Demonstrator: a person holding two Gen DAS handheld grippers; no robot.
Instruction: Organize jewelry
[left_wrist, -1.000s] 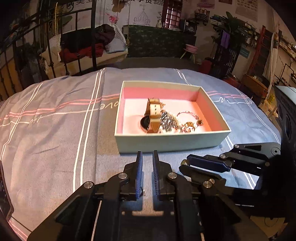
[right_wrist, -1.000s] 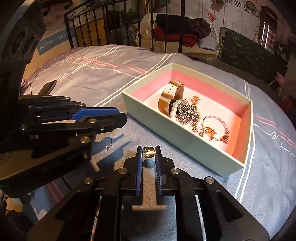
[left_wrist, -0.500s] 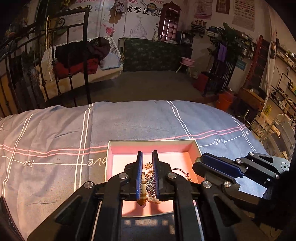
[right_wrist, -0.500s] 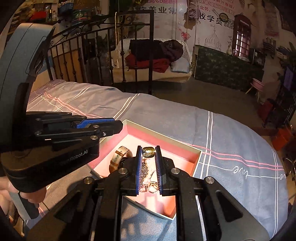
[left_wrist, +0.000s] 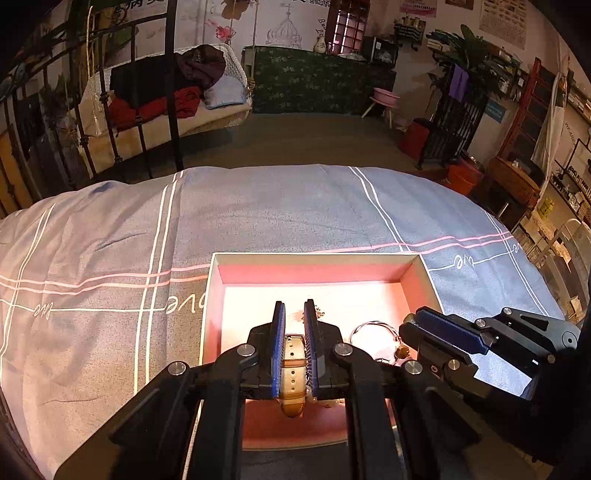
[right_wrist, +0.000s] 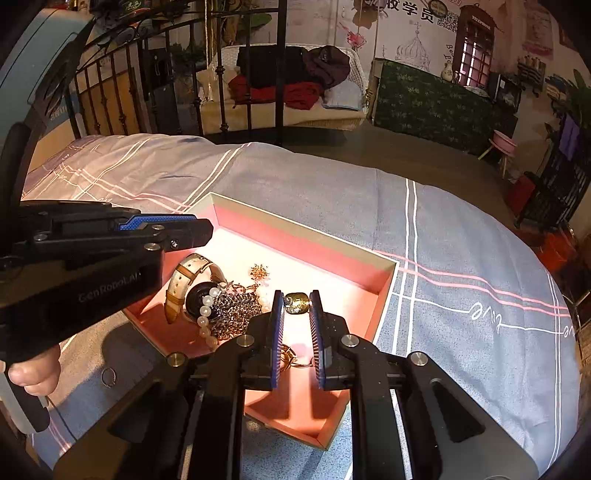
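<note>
Right now the right hand-held gripper (right_wrist: 296, 303) hangs over the pink-lined box (right_wrist: 384, 264) on the bed (right_wrist: 461, 258), its fingertips clamped on a small gold bead (right_wrist: 298, 297). Below lie a watch (right_wrist: 184, 277), pearls (right_wrist: 207, 306) and chains. The left hand-held gripper (left_wrist: 294, 314) hovers over the watch strap (left_wrist: 293, 360), jaws slightly apart, holding nothing. A loose ring (right_wrist: 108, 377) lies on the bed outside the box.

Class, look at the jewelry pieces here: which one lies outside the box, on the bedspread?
The small thin ring on the bedspread, near the box. The watch, pearls and chains sit inside it.
</note>
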